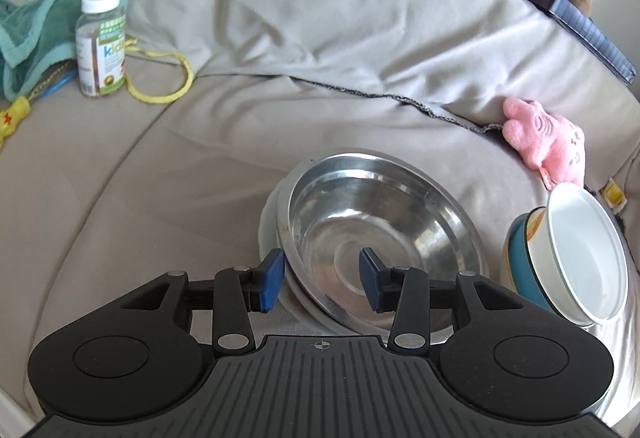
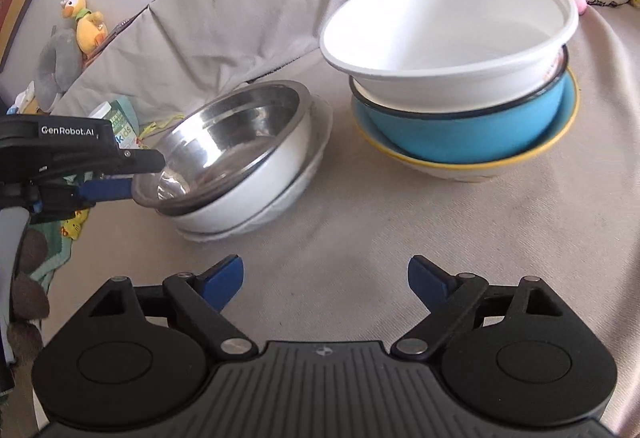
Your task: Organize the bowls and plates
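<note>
The left gripper sits at the lower centre of its own view with its blue pads apart, straddling the near rim of the steel bowl: one pad outside the wall, one inside, neither clearly pressing, so it reads as released around the rim rather than clamped. The right wrist view shows the same gripper at the left edge, reaching the rim of that bowl, which lies tilted on a white bowl and a white plate beneath. The right gripper, at the bottom of its view, is spread wide and grasps nothing, hovering over bare grey sofa cover. In the upper right of that view stands a second stack: white plastic bowl, then blue bowl, then yellow-rimmed bowl. The risk is slippage: smooth steel pinched at one edge may swing or slide, and the soft cushion could let either leaning stack topple.
</note>
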A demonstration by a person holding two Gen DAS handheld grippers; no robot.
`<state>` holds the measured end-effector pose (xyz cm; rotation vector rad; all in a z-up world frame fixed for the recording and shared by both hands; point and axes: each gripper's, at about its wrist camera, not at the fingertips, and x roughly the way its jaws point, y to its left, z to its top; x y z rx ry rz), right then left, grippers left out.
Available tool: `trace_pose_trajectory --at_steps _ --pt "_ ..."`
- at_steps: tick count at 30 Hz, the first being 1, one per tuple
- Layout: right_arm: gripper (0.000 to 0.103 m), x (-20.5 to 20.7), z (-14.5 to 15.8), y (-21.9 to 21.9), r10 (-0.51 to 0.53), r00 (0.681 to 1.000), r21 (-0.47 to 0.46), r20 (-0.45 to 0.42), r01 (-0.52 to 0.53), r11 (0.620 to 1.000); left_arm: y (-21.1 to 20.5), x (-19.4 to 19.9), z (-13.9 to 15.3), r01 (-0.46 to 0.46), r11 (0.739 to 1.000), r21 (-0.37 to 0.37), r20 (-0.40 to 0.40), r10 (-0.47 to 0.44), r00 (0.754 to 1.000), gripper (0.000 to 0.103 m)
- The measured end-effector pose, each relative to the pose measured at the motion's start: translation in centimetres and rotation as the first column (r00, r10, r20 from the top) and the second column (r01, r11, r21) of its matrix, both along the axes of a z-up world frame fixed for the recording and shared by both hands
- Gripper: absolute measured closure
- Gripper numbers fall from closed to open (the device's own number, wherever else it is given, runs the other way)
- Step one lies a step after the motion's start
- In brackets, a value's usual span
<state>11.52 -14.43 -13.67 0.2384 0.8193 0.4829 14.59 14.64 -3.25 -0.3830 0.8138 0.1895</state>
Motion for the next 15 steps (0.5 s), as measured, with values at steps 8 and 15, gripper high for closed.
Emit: trace_pose_trajectory --at_steps 8,15 --pt "0.013 -1.9 2.5 -3.8 -0.019 0.991 -0.096 0.134 0.032 0.995 2.9 -1.9 2.1 -0.156 0.985 -0.07 0.146 0.165 0.975 0.061" --pt "0.013 -2.2 7.2 -7.1 0.014 0.967 -0.104 0.254 0.013 0.994 -1.8 1.7 5.2 0.109 0.983 -0.146 0.217 -0.075 0.973 0.061"
